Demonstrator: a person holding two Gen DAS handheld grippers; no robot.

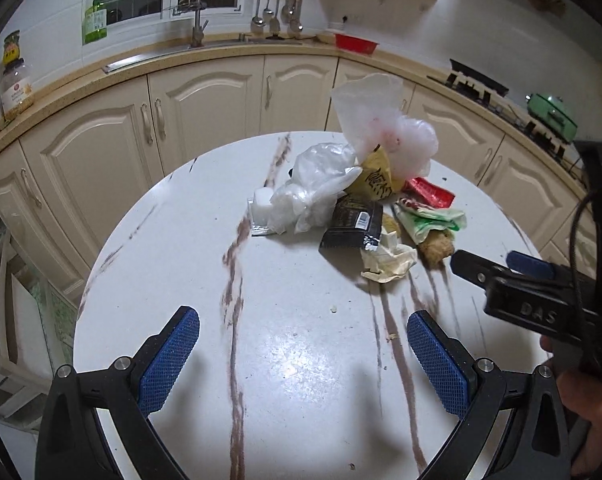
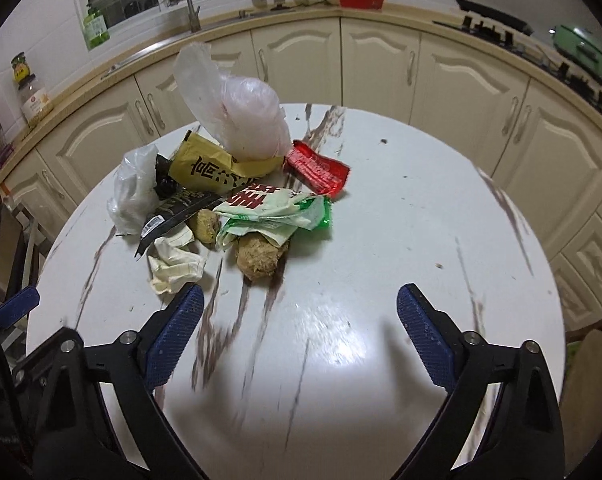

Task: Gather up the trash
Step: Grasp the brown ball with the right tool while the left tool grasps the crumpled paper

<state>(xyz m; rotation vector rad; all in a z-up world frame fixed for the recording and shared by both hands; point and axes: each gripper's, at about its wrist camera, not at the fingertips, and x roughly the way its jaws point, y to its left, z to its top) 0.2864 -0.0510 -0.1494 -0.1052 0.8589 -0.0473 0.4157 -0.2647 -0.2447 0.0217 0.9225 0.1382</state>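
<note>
Here, left tongs (image 1: 303, 344): spread wide, holding nothing.
Right tongs (image 2: 300, 320): likewise agape.
Yellow printed wrapper (image 2: 213, 170): half buried under translucent plastic bag (image 2: 241, 116), 11 o'clock on round white marbled counter (image 2: 401, 220).

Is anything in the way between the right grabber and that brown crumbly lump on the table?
Nothing visible. The right gripper is open above bare table, and the brown lump sits just ahead of it at the near edge of the trash pile. The crumpled cream paper lies off to the left.

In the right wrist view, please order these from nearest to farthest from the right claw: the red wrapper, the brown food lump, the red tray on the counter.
From the right claw:
1. Brown food lump, just ahead, slightly left.
2. Red wrapper, behind the pile.
3. Red tray, on the far counter.
</note>
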